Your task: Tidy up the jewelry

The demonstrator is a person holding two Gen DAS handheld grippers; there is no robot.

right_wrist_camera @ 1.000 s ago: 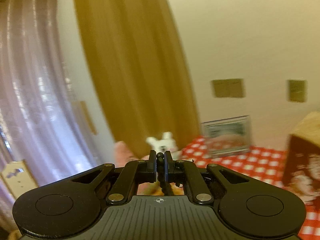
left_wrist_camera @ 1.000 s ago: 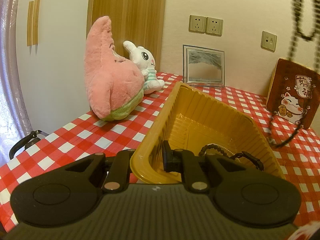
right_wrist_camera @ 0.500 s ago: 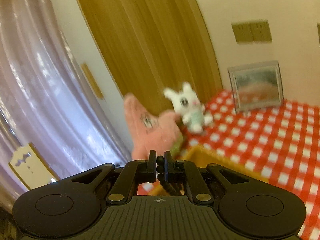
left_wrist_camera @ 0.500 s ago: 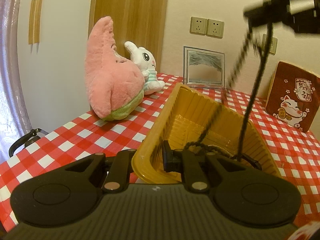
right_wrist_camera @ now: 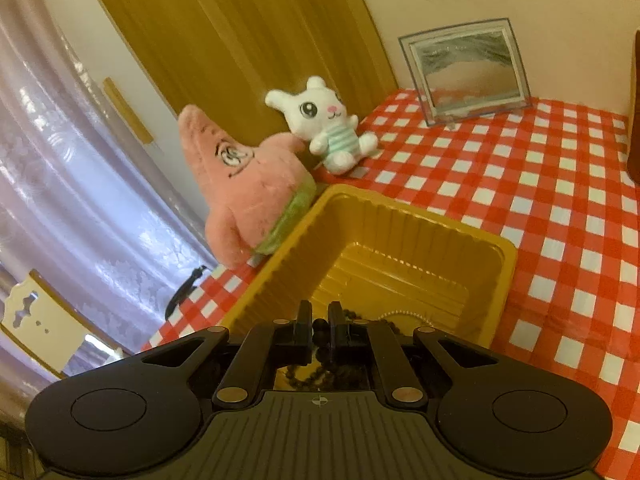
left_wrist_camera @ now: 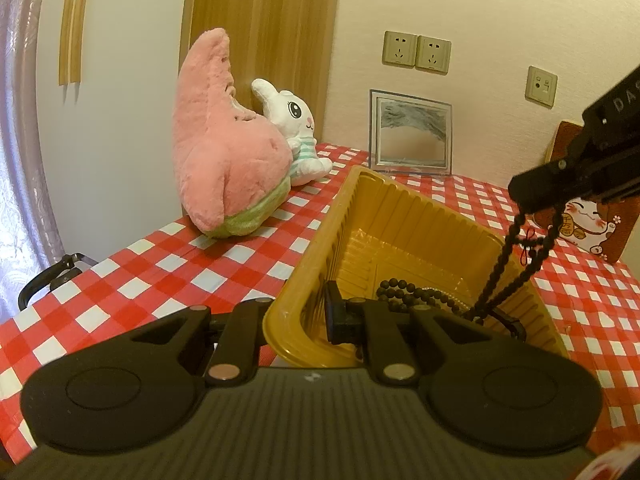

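Observation:
A yellow plastic tray (left_wrist_camera: 404, 216) stands on the red-checked table. My left gripper (left_wrist_camera: 298, 320) is shut on the tray's near rim. My right gripper (right_wrist_camera: 319, 326) is shut on a black bead necklace (left_wrist_camera: 508, 264) and holds it over the tray (right_wrist_camera: 400, 220); it also shows in the left wrist view (left_wrist_camera: 532, 192) at the right. The strand hangs down and its lower part coils on the tray floor (left_wrist_camera: 416, 292). A pale bead string (right_wrist_camera: 400, 312) also lies in the tray.
A pink star plush (left_wrist_camera: 224, 144) and a white bunny plush (left_wrist_camera: 296, 132) sit at the table's left rear. A framed picture (left_wrist_camera: 412, 132) leans on the wall. A brown lucky-cat bag (left_wrist_camera: 592, 220) stands at the right. A dark handle (left_wrist_camera: 48, 280) sits off the table's left edge.
My right gripper has come down and to the left over the tray. The necklace has gone from swinging high to coiling on the tray floor. My left gripper has stayed put.

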